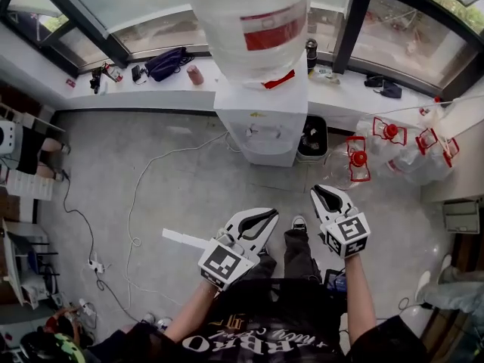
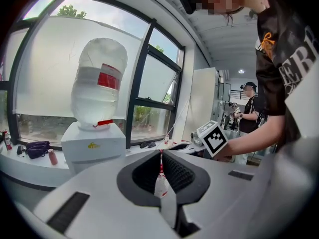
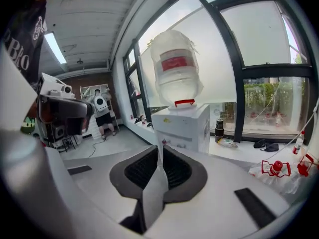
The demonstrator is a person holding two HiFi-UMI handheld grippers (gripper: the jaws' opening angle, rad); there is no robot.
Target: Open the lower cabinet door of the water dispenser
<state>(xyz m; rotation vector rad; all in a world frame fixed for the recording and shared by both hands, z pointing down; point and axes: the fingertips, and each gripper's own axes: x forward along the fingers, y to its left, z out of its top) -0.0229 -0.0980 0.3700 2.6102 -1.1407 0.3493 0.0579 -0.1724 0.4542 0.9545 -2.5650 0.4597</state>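
A dark bag (image 1: 168, 61) and a pink bottle (image 1: 195, 75) sit toward the window ledge's (image 1: 151, 89) left end. Clear water jugs (image 1: 408, 161) with red handles crowd the floor's right edge, and a white cable (image 1: 134, 203) snakes across its middle.

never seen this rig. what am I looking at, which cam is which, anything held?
No robot here: a person holds a two-jaw gripper in each hand. The head view looks steeply down from a camera on the person's head: the left gripper and right gripper point over the floor toward a white water dispenser with a big bottle on top. The other two views come from cameras riding on each gripper, looking along its jaws. On the floor, spare bottles lie to the right, a cable to the left. Both grippers are empty, jaws together, well short of the dispenser.
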